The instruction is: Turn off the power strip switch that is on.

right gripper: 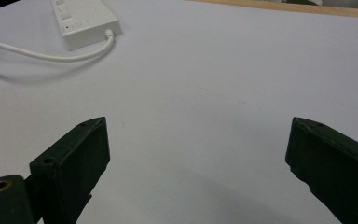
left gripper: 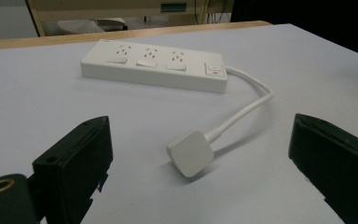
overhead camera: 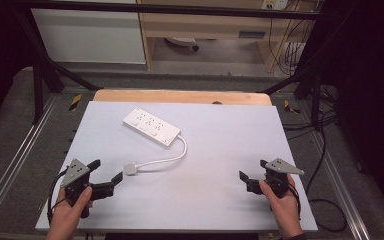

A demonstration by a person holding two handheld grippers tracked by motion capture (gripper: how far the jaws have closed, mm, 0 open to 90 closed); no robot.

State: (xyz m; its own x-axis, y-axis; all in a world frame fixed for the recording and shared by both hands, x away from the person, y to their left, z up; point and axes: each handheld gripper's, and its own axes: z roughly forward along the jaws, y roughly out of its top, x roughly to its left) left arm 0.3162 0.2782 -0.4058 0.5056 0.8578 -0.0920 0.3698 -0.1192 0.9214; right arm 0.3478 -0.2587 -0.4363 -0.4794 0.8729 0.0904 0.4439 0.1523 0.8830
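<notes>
Two tools agape [overhead camera: 107,171] [overhead camera: 252,170] — plug [left gripper: 189,152] between left's.

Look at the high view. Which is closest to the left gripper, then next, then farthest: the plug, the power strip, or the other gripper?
From the left gripper:
1. Plug, just to its right.
2. Power strip, farther back, mid-table.
3. Right gripper, across the table on the right.

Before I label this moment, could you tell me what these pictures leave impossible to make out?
1. Plug prongs: in the left gripper view its flat back faces the camera; at the right gripper view's left edge the plug is cut off.
2. Power strip switch position: too small in the high view, unclear on the switch.
3. Far end of the strip: cut by the right gripper view's top edge.
</notes>
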